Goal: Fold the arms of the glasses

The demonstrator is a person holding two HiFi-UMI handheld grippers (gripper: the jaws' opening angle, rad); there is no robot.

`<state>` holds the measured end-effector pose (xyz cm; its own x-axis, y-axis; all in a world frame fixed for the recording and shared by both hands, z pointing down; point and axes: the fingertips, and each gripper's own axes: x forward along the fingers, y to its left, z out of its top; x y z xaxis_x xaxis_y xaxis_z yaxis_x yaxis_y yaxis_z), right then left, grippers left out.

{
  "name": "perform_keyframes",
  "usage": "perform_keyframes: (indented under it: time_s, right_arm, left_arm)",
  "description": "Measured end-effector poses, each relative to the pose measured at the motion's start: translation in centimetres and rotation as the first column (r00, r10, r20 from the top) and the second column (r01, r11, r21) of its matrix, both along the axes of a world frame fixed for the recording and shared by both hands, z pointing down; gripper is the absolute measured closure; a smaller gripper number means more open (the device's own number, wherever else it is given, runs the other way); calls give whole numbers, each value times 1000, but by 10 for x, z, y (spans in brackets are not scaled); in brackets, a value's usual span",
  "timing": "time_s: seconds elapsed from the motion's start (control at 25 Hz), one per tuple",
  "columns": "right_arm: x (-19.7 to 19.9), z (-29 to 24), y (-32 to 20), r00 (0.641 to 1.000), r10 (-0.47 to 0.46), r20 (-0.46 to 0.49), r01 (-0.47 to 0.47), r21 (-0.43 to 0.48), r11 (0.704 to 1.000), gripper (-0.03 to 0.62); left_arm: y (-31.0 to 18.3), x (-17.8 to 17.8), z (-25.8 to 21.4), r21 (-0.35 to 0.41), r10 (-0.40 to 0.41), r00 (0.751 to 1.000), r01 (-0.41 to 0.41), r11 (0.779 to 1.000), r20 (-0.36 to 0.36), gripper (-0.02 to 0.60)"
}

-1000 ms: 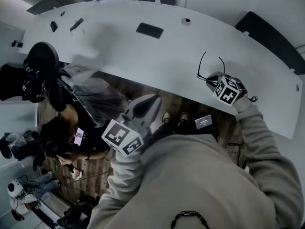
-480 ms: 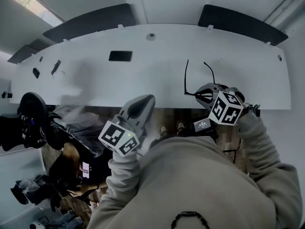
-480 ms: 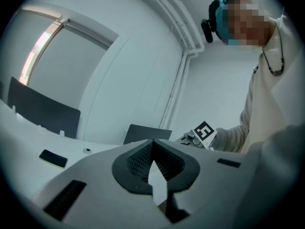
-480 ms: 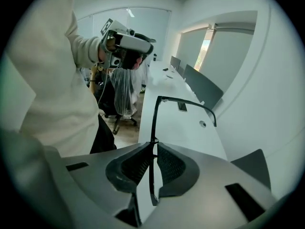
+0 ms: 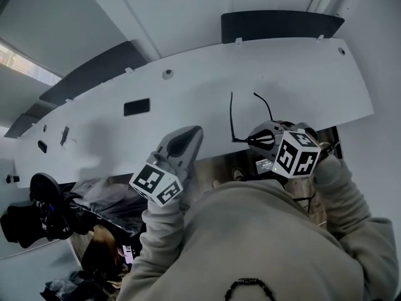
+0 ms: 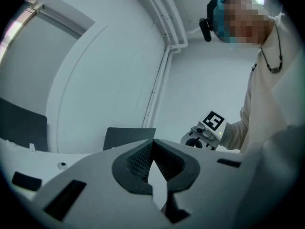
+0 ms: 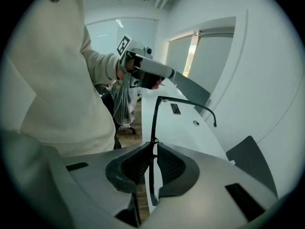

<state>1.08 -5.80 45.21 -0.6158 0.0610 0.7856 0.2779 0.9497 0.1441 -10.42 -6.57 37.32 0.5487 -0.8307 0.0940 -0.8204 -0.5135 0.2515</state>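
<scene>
Head view shows the right gripper (image 5: 254, 140) holding the thin black-framed glasses (image 5: 241, 121) over the near edge of the long white table (image 5: 188, 99), apparently clear of its surface. Both arms (image 5: 231, 115) stick out unfolded toward the far side. In the right gripper view its fingers (image 7: 174, 166) pinch the front frame edge-on, so the hinges and arms stay exposed, which looks like a hold chosen to leave them free to swing. The left gripper (image 5: 185, 140) hangs to the left, well apart from the glasses, its fingers (image 6: 136, 159) pressed together on nothing, probably to serve as a blunt pusher against an arm. No folding is done yet.
</scene>
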Motion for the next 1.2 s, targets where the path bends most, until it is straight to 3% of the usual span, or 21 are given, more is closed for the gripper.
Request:
perform_keyframes:
  time_s: [0.4,0.76,0.96,1.2]
  right_arm:
    - [27,-27,1,996,53,76,-49,-58,997,534]
    - [39,-41,15,992,67,111,-58,-86,995,534]
    - [41,-56,31,984,79,158,-54,-153,987,534]
    - [39,-74,47,965,139,223,-71,-290,954,534]
  left_arm:
    - [-28,44,-7,21,138,985,-141,990,108,577]
    - [-34,62,-19,54,178,972,-187,981,151,575]
    - [-19,81,-37,101,299,936,-321,942,186,575]
    - [-16,89,-49,160,292,918,-341,927,267,561]
